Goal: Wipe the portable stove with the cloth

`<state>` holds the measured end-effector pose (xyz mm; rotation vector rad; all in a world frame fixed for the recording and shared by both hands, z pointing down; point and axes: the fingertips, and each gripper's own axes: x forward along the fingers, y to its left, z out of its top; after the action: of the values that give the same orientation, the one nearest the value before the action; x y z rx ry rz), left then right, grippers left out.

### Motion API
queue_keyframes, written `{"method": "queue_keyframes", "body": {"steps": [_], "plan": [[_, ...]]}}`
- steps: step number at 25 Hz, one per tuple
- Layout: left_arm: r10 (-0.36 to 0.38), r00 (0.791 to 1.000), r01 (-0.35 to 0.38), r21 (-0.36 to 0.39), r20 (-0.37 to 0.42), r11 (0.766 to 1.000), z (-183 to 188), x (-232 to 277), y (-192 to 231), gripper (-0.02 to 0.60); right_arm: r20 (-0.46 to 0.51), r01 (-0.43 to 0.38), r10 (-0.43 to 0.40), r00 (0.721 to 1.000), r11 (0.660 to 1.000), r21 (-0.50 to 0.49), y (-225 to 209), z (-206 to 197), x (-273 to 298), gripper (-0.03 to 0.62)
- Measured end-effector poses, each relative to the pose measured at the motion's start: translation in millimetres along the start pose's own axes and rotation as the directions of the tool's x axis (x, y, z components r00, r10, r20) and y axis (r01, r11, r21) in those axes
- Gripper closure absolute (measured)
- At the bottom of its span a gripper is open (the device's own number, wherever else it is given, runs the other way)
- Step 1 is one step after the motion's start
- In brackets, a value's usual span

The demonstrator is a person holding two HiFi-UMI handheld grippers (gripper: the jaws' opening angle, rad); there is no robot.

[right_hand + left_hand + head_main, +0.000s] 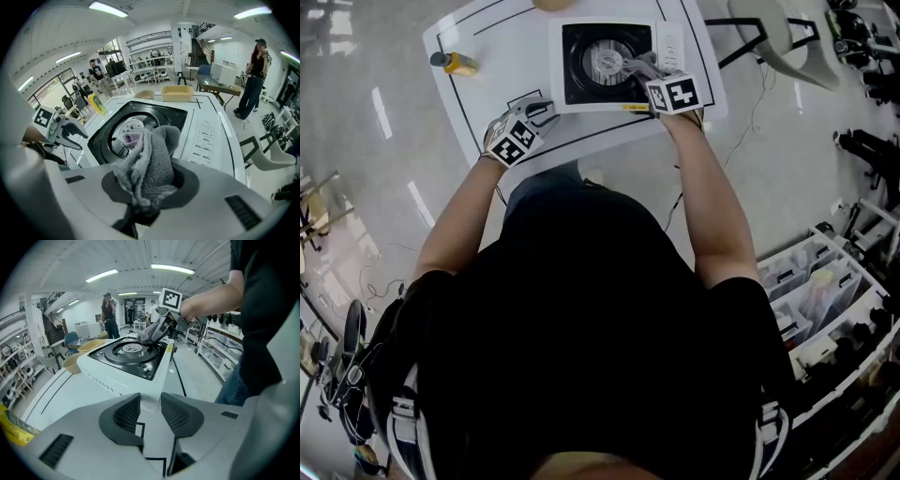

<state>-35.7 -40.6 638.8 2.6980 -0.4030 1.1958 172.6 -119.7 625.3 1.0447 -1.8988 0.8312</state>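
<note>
**Cloth over the burner, left gripper empty beside the stove**

Head view: a white table (487,56) with black lines marked on it stands on a shiny pale floor, with shelves of bins to the right. The stove (581,66) sits at the far side of the table, and a yellow bottle (455,64) lies well to its left. The right gripper (636,67) reaches over the stove's black top, with the grey cloth (623,64) at its tip over the round burner. The left gripper (546,111) is over the table just beside the stove's near left corner.

Left gripper view: a large workshop with ceiling strip lights, and people standing far back. The left gripper (150,411) has its jaws partly apart with nothing between them, only bare table (61,394) below. Ahead is the stove (126,359), with the cloth (147,333) above its burner. A yellow tub (91,345) and a tan bowl (70,363) are beyond it.

Right gripper view: the right gripper (145,183) is clamped on the bunched cloth (150,159), which hangs over the stove (206,136) at the burner. Whether it touches the metal I cannot tell. The left gripper (77,131) shows at the left, apart from the stove. A person (253,84) stands at the right.
</note>
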Motion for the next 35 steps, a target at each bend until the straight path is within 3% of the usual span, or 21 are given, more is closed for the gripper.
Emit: {"method": "queue_keyframes", "body": {"steps": [5,16,25,31,35], "plan": [[0.013,1.0,-0.013,0.01,-0.014,1.0,0,1,-3,0.422,0.0,-0.034,0.034,0.999,0.999,0.013,25,-20,-5,0.49],[0.039,0.999,-0.039,-0.013,-0.015,0.999,-2,0,-5,0.422,-0.021,-0.086,0.085,0.996,0.995,-0.059,76,-27,-2,0.49],[0.033,0.999,-0.033,-0.017,-0.016,0.999,-8,-1,-4,0.422,-0.026,-0.106,0.105,0.994,0.992,-0.074,88,-25,5,0.49],[0.061,0.998,-0.061,-0.056,0.001,0.997,-4,-19,1,0.42,0.038,-0.104,0.107,0.994,0.992,-0.064,84,-7,-25,0.488],[0.119,0.989,-0.106,-0.143,0.088,0.984,10,-45,17,0.425,0.104,-0.079,0.086,0.991,0.995,-0.068,80,4,-53,0.488]]}}
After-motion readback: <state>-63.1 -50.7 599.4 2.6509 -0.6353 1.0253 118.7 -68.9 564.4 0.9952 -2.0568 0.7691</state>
